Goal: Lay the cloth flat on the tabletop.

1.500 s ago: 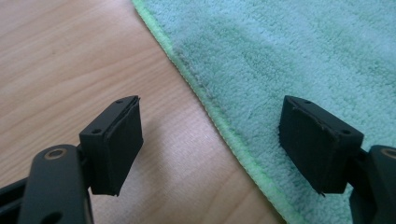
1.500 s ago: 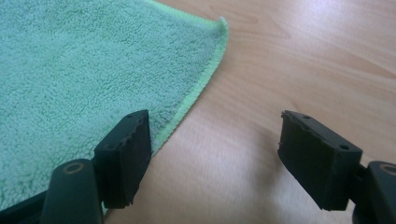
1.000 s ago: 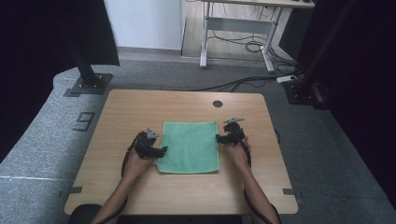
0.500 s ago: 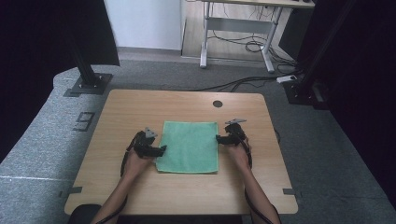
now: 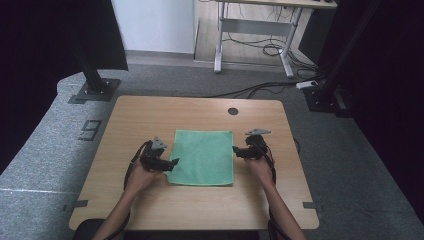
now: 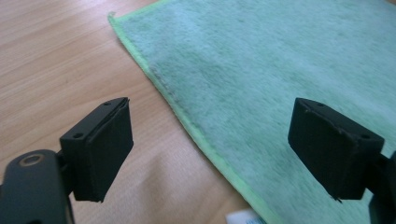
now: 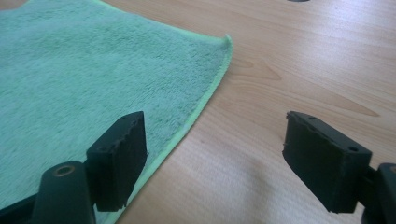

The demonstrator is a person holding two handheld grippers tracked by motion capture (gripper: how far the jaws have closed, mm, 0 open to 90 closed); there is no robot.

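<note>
Cloth: green cloth (image 5: 202,157) lay flat on the bench (image 5: 150,112), edges free for gripping.
Left tongs (image 5: 172,162): wide open, empty, straddling its left edge.
Right tongs (image 5: 235,150): open, empty, straddling its right edge.
Jaws: both pairs had just been opening.

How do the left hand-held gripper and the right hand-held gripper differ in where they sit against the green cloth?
The left hand-held gripper sits at the green cloth's left edge, towards its near corner; the right hand-held gripper sits at the right edge, nearer the middle. In the left gripper view the hem runs between the jaws; in the right gripper view it passes by the left jaw. Both are open, jaws just widened, holding nothing.
</note>
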